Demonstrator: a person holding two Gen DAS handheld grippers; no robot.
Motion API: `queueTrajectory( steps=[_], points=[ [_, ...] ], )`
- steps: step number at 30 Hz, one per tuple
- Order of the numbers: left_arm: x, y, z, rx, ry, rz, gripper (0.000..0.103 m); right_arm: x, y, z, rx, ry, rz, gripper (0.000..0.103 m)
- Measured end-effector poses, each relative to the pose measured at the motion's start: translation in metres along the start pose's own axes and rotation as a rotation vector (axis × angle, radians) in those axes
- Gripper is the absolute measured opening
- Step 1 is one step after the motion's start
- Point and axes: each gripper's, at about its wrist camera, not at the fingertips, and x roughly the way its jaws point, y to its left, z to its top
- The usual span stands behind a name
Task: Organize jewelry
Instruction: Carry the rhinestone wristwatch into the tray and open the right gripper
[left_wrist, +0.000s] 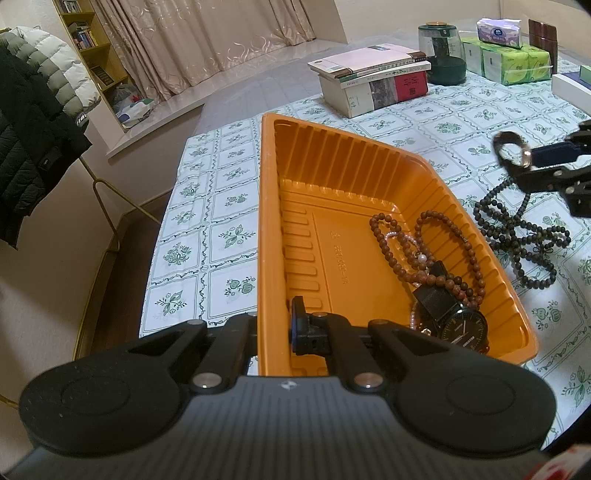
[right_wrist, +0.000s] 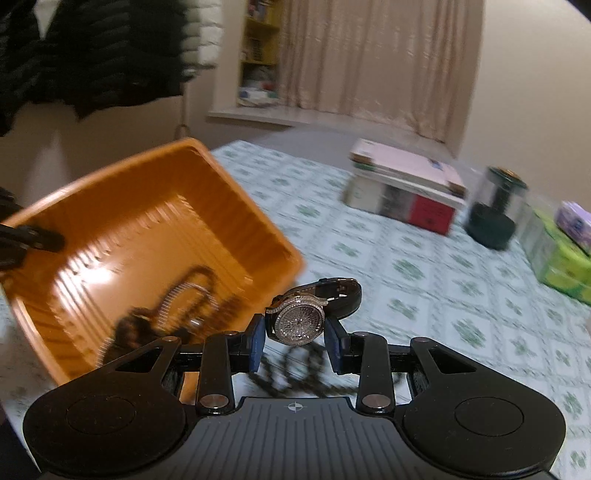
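An orange plastic tray rests on the floral tablecloth, and my left gripper is shut on its near wall, one finger inside and one outside. Brown bead strands, a pink bead bracelet and a black watch lie in its right half. In the left wrist view my right gripper hovers right of the tray. In its own view, my right gripper is shut on a crystal-faced watch with a black strap, lifted just right of the tray. A dark bead necklace lies on the cloth below it.
A stack of books, a green-lidded jar and tissue packs stand at the table's far side. Jackets hang on a rack off the table's left edge. A white box sits at far right.
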Motion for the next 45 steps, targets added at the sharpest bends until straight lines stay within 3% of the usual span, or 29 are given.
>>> queueTrajectory(
  steps=[10,23,35,39,41,43,45],
  points=[
    [0.000,-0.001,0.000,0.000,-0.002,-0.001,0.004,0.022,0.046,0.010,-0.108,0.000,0.124,0.034],
    [0.000,-0.002,0.001,-0.002,-0.002,-0.002,0.004,0.047,0.061,0.004,-0.177,0.055,0.135,0.034],
    [0.000,-0.002,0.001,-0.003,-0.002,-0.003,0.004,0.057,0.061,0.003,-0.166,0.070,0.135,0.035],
    [0.000,-0.002,0.001,-0.004,-0.003,-0.004,0.004,0.059,0.057,0.003,-0.136,0.058,0.177,0.035],
    [0.001,-0.002,0.001,-0.004,-0.002,-0.004,0.004,0.056,0.054,0.004,-0.118,0.036,0.211,0.040],
    [0.001,-0.002,0.002,-0.005,-0.003,-0.004,0.004,0.051,0.052,0.004,-0.111,0.014,0.195,0.064],
    [0.001,-0.002,0.001,-0.007,-0.004,-0.005,0.004,0.042,0.046,0.002,-0.087,-0.020,0.182,0.064]
  ],
)
